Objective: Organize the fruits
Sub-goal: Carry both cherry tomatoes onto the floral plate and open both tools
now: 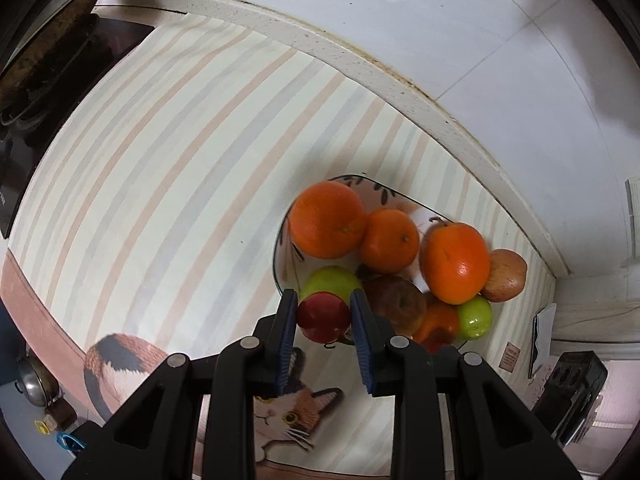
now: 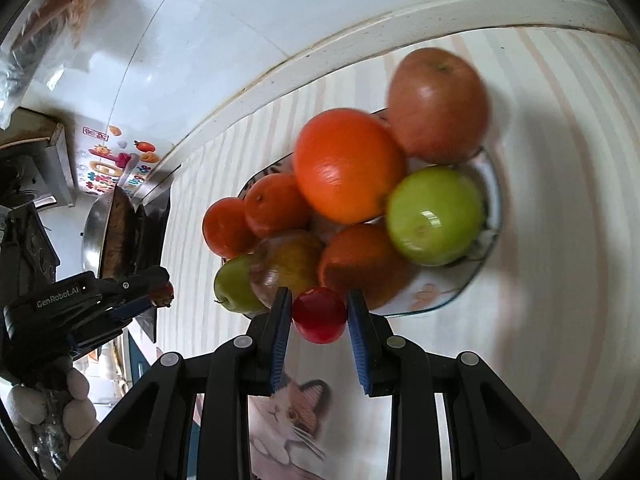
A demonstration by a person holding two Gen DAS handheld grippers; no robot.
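Note:
A patterned bowl [image 1: 280,248] on the striped cloth holds several fruits: oranges [image 1: 327,220], green apples [image 1: 474,317] and reddish apples [image 1: 505,276]. My left gripper [image 1: 323,312] is shut on a small red fruit [image 1: 323,317], held over the bowl's near rim. In the right wrist view the same bowl [image 2: 440,294] is close ahead, piled with an orange [image 2: 347,165], a green apple [image 2: 435,216] and a reddish apple [image 2: 438,106]. My right gripper [image 2: 319,312] is shut on another small red fruit [image 2: 319,315] just in front of the bowl. The left gripper [image 2: 152,300] shows at the left there.
The striped cloth [image 1: 160,200] has a cat picture [image 1: 288,412] near me. A white tiled wall [image 1: 440,20] runs behind the counter edge. A dark stove with a pan [image 1: 48,64] lies at the far left. A black power strip [image 1: 576,392] sits at the right.

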